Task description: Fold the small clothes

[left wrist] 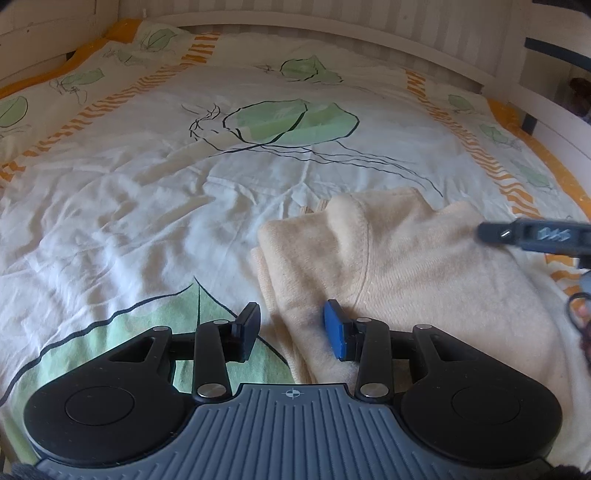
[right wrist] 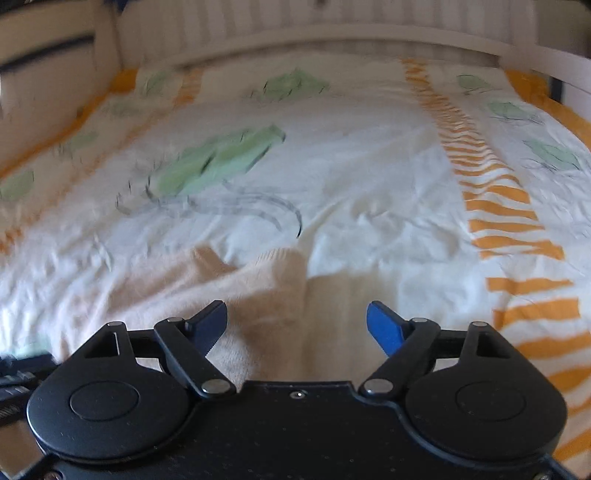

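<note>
Here's the left gripper, jaws spread wide and nothing between them, poised low over the near edge of the cream sweater. Its blue-padded finger sits over the knit, the dark finger over the bedspread just off the garment's edge. Whether either pad actually touches cloth, I can't tell. The sweater lies folded over on itself, ahead and to the right of this gripper, a curved seam running down its top layer and a doubled edge showing along its left side.

Over on the right wrist view, the picture is blurred. The right gripper is also spread wide, gripping nothing, with the sweater directly ahead and stretching off to its left. A ribbed edge rises just beyond the fingers.

From the left view, part of the right gripper shows far to the right, over the sweater's far side. Everything lies on the white bedspread with green leaves and orange stripes; a pale bed frame curves beyond it.
</note>
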A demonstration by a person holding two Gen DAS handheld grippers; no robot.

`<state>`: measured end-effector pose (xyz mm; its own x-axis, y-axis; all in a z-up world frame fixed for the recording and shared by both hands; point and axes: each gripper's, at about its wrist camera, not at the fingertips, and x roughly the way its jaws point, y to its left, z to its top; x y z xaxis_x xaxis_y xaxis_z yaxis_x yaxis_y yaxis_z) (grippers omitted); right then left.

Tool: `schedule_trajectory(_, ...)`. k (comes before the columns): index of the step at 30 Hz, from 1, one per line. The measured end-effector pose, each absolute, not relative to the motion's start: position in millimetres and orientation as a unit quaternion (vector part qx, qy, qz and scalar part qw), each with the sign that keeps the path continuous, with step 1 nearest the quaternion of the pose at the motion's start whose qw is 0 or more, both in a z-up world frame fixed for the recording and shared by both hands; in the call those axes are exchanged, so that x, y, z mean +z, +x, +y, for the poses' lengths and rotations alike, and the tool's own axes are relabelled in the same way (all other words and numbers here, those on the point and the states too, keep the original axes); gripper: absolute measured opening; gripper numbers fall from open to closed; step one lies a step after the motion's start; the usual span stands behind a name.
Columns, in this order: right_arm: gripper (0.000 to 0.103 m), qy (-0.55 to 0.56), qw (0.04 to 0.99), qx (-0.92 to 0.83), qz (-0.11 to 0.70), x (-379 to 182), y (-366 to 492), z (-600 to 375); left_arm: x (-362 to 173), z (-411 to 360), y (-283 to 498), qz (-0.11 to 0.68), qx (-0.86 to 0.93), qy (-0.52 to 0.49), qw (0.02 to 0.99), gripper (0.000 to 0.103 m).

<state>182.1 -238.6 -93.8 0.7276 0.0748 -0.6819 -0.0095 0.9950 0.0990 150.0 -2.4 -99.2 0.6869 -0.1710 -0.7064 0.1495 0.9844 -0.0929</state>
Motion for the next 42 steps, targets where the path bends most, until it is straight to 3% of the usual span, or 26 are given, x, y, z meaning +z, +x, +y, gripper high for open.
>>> schedule_trajectory(5, 0.089, 0.045, 0.919, 0.006, 0.392, -117.2, 219.8, -236.6, -98.0, -4.8, 147.6, 0.382, -0.086, -0.004, 0.92, 0.038)
schedule_trajectory(10, 0.086, 0.038, 0.92, 0.004, 0.39, -108.2, 227.0, -240.0, -95.4, -4.7, 147.7, 0.377, -0.092, -0.002, 0.922, 0.037)
schedule_trajectory(17, 0.086, 0.06, 0.934, 0.032, 0.35, -76.4, 167.8, -244.5, -70.4, -5.7, 126.0, 0.354, -0.115, 0.013, 0.928, 0.037)
schedule_trajectory(26, 0.088, 0.029, 0.919, 0.039, 0.391, -92.3, 95.5, -230.9, -83.7, -2.6, 93.6, 0.394, -0.134, -0.008, 0.909, 0.038)
schedule_trajectory(33, 0.088, 0.03, 0.926, 0.039, 0.375, -69.8, 73.6, -227.4, -80.8, -4.3, 75.2, 0.397, -0.133, 0.002, 0.908, 0.038)
schedule_trajectory(38, 0.088, -0.003, 0.889, 0.057, 0.455, -97.3, 75.7, -218.8, -90.0, -3.4, 75.7, 0.411, -0.129, 0.001, 0.902, 0.042)
schedule_trajectory(42, 0.088, 0.003, 0.91, 0.041, 0.413, -75.1, 65.9, -219.9, -87.9, -0.8, 72.3, 0.413, -0.13, -0.006, 0.901, 0.043)
